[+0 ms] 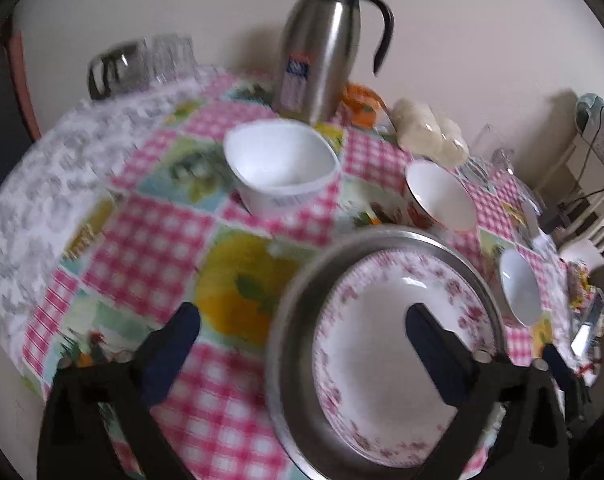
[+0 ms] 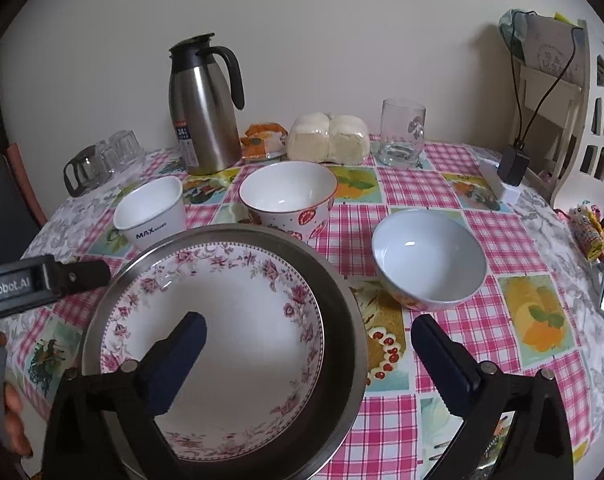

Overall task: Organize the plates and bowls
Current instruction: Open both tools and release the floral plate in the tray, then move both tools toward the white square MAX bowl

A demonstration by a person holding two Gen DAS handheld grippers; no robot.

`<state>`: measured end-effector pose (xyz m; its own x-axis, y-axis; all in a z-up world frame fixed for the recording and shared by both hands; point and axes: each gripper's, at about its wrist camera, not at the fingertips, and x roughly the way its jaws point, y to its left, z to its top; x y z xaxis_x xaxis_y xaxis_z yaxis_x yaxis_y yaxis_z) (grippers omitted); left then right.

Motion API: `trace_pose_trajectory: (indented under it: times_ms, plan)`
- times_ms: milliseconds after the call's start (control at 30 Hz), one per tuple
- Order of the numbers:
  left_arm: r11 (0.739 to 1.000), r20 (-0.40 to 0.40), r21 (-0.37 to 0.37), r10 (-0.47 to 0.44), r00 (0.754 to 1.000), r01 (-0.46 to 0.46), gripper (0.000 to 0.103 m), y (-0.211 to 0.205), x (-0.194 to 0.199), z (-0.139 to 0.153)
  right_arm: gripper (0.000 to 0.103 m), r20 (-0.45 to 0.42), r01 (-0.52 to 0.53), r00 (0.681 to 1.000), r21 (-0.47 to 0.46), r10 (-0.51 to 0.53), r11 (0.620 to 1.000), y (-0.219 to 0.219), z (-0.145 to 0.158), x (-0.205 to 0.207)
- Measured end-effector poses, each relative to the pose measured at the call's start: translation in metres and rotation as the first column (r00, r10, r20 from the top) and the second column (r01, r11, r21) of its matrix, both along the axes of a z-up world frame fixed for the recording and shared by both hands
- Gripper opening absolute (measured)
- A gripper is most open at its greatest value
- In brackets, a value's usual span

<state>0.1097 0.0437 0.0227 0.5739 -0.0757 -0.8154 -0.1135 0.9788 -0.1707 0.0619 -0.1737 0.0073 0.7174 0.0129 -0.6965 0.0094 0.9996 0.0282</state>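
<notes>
Left gripper [image 1: 302,344]: fingers spread, holding nothing, straddling the metal tray's [image 1: 298,296] left rim.
Right gripper [image 2: 308,344]: likewise released, astride its right rim.
Floral plate [image 2: 222,312]: nested in the tray.
Risk: a rim nudge slides the plate.
Grey bowl [image 2: 428,258], patterned bowl [image 2: 288,196], white cup [image 2: 150,212]: crowding behind; open cloth right.
Thermos [image 2: 204,108]: farthest, tippable.

From my left wrist view, motion blur smeared the tablecloth [image 1: 150,240] and upturned glasses [image 1: 158,60]. The metal tray's [image 2: 342,320] near rim ran off my right view's lower edge, behind the gripper body.
</notes>
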Motion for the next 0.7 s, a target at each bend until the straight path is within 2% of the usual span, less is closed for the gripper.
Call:
trace_pose_trajectory:
  times_ms: [67,133,200,333,433,567,633,700]
  plan:
    - [0.998,0.059,0.053,0.027,0.998,-0.030,0.103,0.002,-0.001,0.004,0.103,-0.003,0.008,1.000,0.003,-0.008,1.000,-0.002,-0.001,0.000]
    - [0.996,0.093,0.072,0.044,0.995,-0.051,0.103,0.006,0.003,0.006,0.103,-0.008,0.022,1.000,0.011,-0.022,1.000,-0.005,-0.001,0.002]
    - [0.996,0.110,0.058,0.054,0.992,-0.061,0.103,0.011,0.010,0.007,0.103,-0.012,0.050,0.999,0.014,-0.049,0.999,-0.009,-0.001,0.006]
    - [0.995,0.123,0.032,0.091,0.988,-0.096,0.103,0.020,0.050,0.008,0.103,-0.045,0.072,0.996,-0.004,-0.073,0.997,-0.013,0.004,0.034]
    - [0.993,0.107,-0.006,0.118,0.987,-0.118,0.103,0.026,0.091,0.009,0.103,-0.097,0.090,0.991,-0.001,-0.089,0.996,-0.017,0.011,0.079]
    - [0.989,0.093,0.031,0.142,0.985,-0.145,0.103,0.032,0.121,0.007,0.103,-0.070,0.084,0.994,0.031,-0.082,0.996,-0.016,0.027,0.121]
    - [0.986,0.031,0.021,0.162,0.986,-0.163,0.103,0.039,0.130,0.003,0.103,-0.073,0.071,0.995,0.055,-0.067,0.996,-0.011,0.033,0.132]
    - [0.986,-0.005,-0.026,0.164,0.986,-0.164,0.103,0.048,0.133,0.008,0.103,-0.084,0.066,0.995,0.074,-0.059,0.995,-0.007,0.041,0.138]
